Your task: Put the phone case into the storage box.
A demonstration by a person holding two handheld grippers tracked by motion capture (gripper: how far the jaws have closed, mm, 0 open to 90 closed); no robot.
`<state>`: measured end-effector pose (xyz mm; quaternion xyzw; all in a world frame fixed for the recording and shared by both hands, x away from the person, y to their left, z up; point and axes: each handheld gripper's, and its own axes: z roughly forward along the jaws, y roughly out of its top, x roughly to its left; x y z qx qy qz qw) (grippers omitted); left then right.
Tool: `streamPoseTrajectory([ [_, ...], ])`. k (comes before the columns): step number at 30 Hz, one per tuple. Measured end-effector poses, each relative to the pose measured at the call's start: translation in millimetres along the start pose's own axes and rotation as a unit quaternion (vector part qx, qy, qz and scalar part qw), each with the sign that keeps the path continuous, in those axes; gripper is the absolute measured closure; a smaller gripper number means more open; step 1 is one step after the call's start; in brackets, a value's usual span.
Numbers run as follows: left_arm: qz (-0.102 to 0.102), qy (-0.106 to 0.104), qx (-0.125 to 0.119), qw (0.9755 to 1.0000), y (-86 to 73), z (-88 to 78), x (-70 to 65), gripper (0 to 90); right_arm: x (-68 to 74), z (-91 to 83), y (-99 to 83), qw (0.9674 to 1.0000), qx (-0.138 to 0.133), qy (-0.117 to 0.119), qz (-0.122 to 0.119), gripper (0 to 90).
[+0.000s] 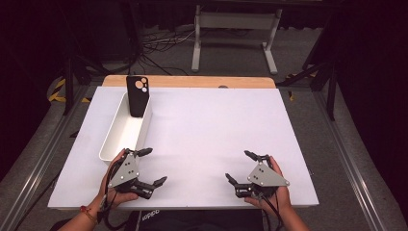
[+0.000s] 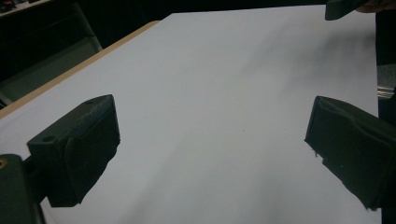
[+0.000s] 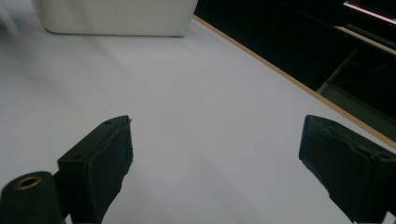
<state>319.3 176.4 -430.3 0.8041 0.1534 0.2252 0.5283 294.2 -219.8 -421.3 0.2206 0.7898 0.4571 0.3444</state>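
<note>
At the far end of the white bin (image 1: 124, 130), near the table's far-left corner, a black phone case (image 1: 136, 95) stands upright, leaning on the bin's end wall, camera cutouts up top. Rest of the bin looks empty. Bin sits lengthwise on the white sheet (image 1: 207, 125) covering the table, its near end just beside the left gripper (image 1: 150, 166).

Progress, judged from how things lie: nothing's in hand, no gripper is touching the case or the bin. If the job is to take the case out, all of it is left; if it was to put it in, that part looks done. Can't tell which from this alone.

Pose: both hands rest low at the near edge, well apart from the case. Left gripper points inward toward table centre, jaws spread wide w/ nothing between, clear in the left gripper view, bare sheet between the pads (image 2: 77, 149). Right gripper (image 1: 240, 166) mirrors it on the other side, jaws also wide apart & empty; right gripper view has the bin's wall (image 3: 114, 16) far off past its fingertips (image 3: 100, 163). Wrists roughly level, grey plates facing up
</note>
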Motion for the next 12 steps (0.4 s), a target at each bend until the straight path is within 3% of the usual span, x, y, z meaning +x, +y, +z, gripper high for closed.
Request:
streamPoseTrajectory([
  [12,-0.001,-0.002,0.002,1.0,1.0,3.7,0.2,3.9,-6.3,-6.7,-2.7,0.9998,-0.005,-0.01,0.013,11.1],
])
